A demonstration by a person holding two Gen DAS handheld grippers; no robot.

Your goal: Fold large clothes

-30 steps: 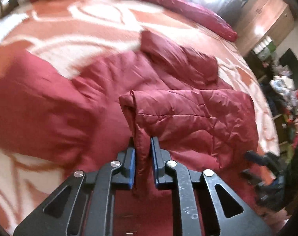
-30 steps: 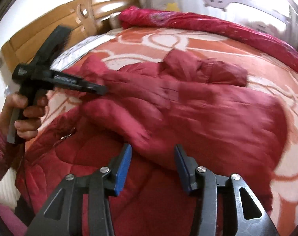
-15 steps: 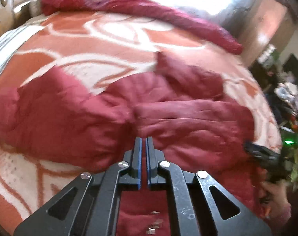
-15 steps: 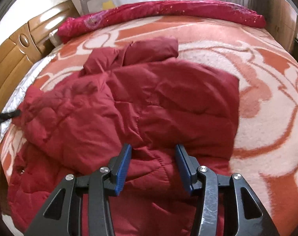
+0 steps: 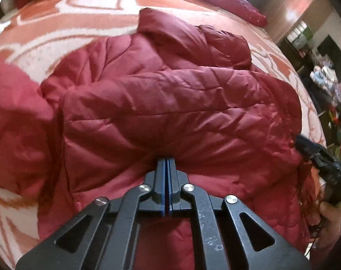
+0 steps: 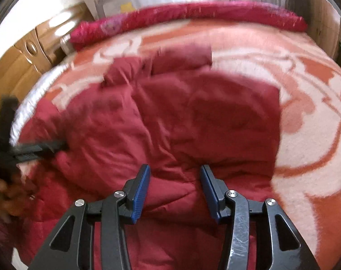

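Jacket on bed only part folded: one side over. Left gripper fingers together, empty; right gripper apart.

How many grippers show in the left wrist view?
2. The left gripper, shut, tips against the red jacket at bottom centre; the right gripper at the right edge, only partly in view.

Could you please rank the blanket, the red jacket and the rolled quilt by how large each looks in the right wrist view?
1. blanket
2. red jacket, close behind; it lies nearer the camera, so this is unsure
3. rolled quilt
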